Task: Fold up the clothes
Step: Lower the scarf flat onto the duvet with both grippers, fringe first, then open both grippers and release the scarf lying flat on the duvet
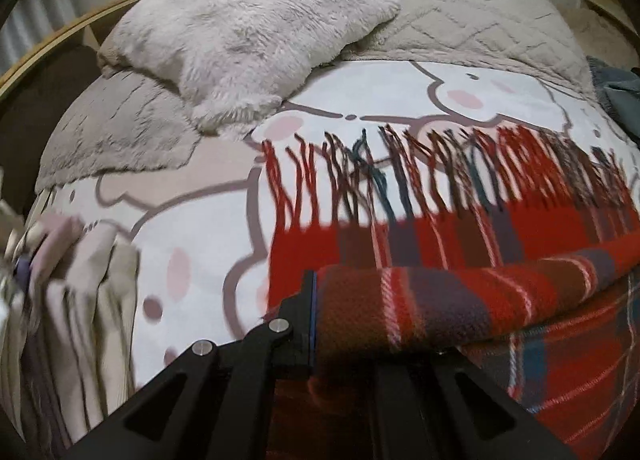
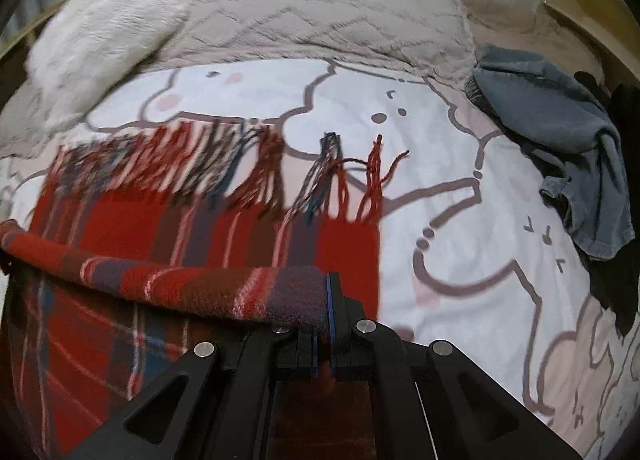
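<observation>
Cartoon-print bedspread point(image 2: 460, 187) across the bed; red plaid scarf point(image 1: 460, 227) on its near side, fringe point(image 2: 248, 163) pointing far. Folded edge clamped at left by left gripper point(image 1: 320, 312), at right by right gripper point(image 2: 326, 312).

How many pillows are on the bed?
2: a fluffy white pillow at the head, left, overlapping a quilted beige pillow to its right. Others may be hidden.

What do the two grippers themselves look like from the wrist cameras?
Both match: the left gripper and right gripper are matte black, with angular linkage arms, round silver pivot pins, triangular cut-outs and thin blue strips along the fingers. No cables, markings or sleeves show.
</observation>
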Motion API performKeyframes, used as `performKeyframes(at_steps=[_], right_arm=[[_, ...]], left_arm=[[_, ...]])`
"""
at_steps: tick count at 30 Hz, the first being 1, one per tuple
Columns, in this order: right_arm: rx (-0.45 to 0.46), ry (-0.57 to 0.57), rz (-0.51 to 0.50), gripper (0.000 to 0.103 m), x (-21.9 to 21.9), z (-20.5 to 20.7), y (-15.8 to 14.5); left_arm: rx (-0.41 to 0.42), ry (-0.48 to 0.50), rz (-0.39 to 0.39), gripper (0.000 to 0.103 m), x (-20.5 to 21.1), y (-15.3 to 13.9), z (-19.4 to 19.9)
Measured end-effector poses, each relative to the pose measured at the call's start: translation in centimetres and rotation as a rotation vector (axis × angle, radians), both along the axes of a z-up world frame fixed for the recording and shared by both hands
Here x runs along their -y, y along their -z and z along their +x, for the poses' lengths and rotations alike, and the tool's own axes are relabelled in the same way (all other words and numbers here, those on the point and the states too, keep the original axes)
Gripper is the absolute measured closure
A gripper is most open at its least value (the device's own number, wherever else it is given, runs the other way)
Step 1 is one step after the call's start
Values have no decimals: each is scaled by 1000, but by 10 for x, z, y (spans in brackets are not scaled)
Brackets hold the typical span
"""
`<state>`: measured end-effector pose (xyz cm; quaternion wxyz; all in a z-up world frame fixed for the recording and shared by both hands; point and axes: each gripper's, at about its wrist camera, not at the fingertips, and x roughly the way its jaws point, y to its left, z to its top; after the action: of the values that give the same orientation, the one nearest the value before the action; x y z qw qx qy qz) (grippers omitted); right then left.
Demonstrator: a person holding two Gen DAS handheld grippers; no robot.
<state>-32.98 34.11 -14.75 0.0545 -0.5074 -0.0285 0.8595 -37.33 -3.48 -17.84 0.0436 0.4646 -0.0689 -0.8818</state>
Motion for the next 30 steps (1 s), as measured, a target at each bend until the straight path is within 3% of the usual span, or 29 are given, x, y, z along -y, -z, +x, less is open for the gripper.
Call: performKeyframes(at_steps=[4, 8, 9, 11, 12, 13, 15, 16, 19, 22, 25, 30], right_arm=[[16, 15, 37, 100, 4, -31, 15], [56, 19, 41, 100, 6, -50, 38], [72, 13, 47, 100, 7, -53, 45], [96, 4, 59, 100, 9, -57, 57], [97, 7, 59, 100, 8, -58, 60], [96, 12, 55, 99, 7, -59, 61], [105, 40, 28, 98, 1, -64, 58], [112, 58, 13, 89, -2, -67, 57], [89, 112, 40, 27, -11, -75, 50], [3, 164, 46, 24, -27, -75, 28], [-43, 186, -26, 24, -46, -57, 8], [29, 130, -83, 25, -68, 8, -3]], left_arm=[[32, -19, 2, 99, 2, 13, -27], [125, -7, -9, 95, 3, 34, -42], [132, -6, -10, 89, 5, 35, -44], [125, -22, -23, 63, 11, 29, -50], [114, -40, -30, 39, 17, 24, -55], [102, -55, -34, 33, 22, 19, -60], [83, -88, -39, 33, 35, 7, -70], [73, -109, -45, 33, 42, 1, -74], [66, -143, -47, 33, 58, -12, -79], [80, -104, -41, 33, 65, -14, -56], [132, -22, -34, 33, 68, -8, -15], [289, 108, 17, 33, 74, 9, 82]])
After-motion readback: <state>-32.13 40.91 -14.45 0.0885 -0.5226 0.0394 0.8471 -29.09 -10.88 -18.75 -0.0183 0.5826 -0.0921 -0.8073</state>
